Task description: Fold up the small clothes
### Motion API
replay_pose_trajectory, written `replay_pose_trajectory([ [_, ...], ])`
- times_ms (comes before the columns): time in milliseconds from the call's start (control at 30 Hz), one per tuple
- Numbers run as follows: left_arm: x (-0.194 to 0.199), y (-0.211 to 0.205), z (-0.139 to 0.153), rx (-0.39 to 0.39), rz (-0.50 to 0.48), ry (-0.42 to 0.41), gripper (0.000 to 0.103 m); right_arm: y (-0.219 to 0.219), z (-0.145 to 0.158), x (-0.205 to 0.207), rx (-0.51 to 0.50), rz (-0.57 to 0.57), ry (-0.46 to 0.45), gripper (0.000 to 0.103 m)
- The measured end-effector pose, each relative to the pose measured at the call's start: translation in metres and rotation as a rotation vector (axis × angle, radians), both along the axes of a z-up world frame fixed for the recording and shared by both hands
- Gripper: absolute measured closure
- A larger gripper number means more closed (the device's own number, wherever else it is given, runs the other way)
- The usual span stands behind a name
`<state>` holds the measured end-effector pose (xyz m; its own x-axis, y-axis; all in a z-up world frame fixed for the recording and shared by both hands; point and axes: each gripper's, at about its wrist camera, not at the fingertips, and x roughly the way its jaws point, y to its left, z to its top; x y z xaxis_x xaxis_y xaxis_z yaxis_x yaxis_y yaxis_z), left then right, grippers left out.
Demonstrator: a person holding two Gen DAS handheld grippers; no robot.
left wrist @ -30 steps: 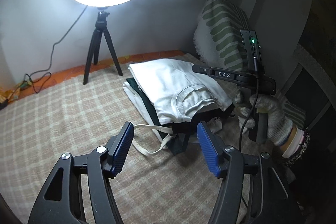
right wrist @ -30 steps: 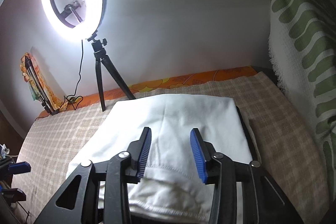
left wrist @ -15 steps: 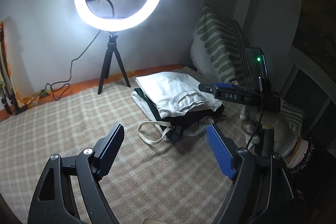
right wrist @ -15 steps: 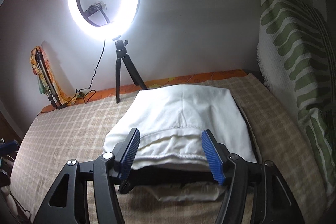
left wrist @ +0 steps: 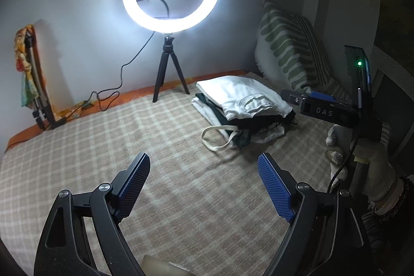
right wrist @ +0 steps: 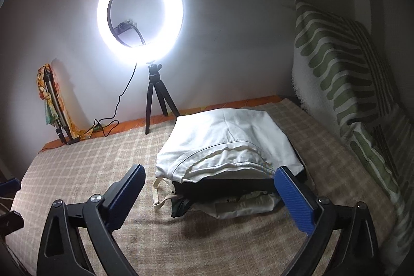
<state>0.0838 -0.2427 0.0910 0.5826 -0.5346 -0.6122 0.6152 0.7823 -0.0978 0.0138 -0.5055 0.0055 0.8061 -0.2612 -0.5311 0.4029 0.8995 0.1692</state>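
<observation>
A stack of folded clothes (left wrist: pixel 243 105) lies on the checked bed cover, with a folded white garment (right wrist: pixel 227 144) on top, dark pieces under it and a cream strap loop (left wrist: pixel 217 137) hanging out at the front. My left gripper (left wrist: pixel 204 183) is open and empty, well back from the stack and to its left. My right gripper (right wrist: pixel 209 194) is open and empty just in front of the stack; its body shows in the left wrist view (left wrist: pixel 326 109), held by a gloved hand.
A lit ring light on a black tripod (left wrist: pixel 169 69) stands at the back by the wall, its cable trailing left. A green-striped pillow (right wrist: pixel 344 74) leans on the right. A folded tripod with a cloth (left wrist: pixel 33 84) leans at the back left. The checked cover (left wrist: pixel 116 141) spans the bed.
Both grippers have opened wider and pulled back from the stack. The right gripper has let go of the white garment, which now lies on top of the stack.
</observation>
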Motion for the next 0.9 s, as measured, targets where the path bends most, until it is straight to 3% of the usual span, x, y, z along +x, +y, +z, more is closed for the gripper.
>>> replay_pose_trajectory([
  [100,-0.005,0.009,-0.004,0.002,0.011,0.006,0.017,0.012,0.001,-0.006,-0.018,-0.025,-0.014,0.000],
  [200,-0.010,0.017,-0.006,0.016,0.042,-0.016,0.000,0.024,0.000,-0.010,-0.042,-0.041,-0.031,0.000],
  [900,-0.007,0.042,-0.042,0.023,0.091,0.038,0.000,0.048,-0.020,-0.018,-0.041,-0.058,-0.052,0.000],
])
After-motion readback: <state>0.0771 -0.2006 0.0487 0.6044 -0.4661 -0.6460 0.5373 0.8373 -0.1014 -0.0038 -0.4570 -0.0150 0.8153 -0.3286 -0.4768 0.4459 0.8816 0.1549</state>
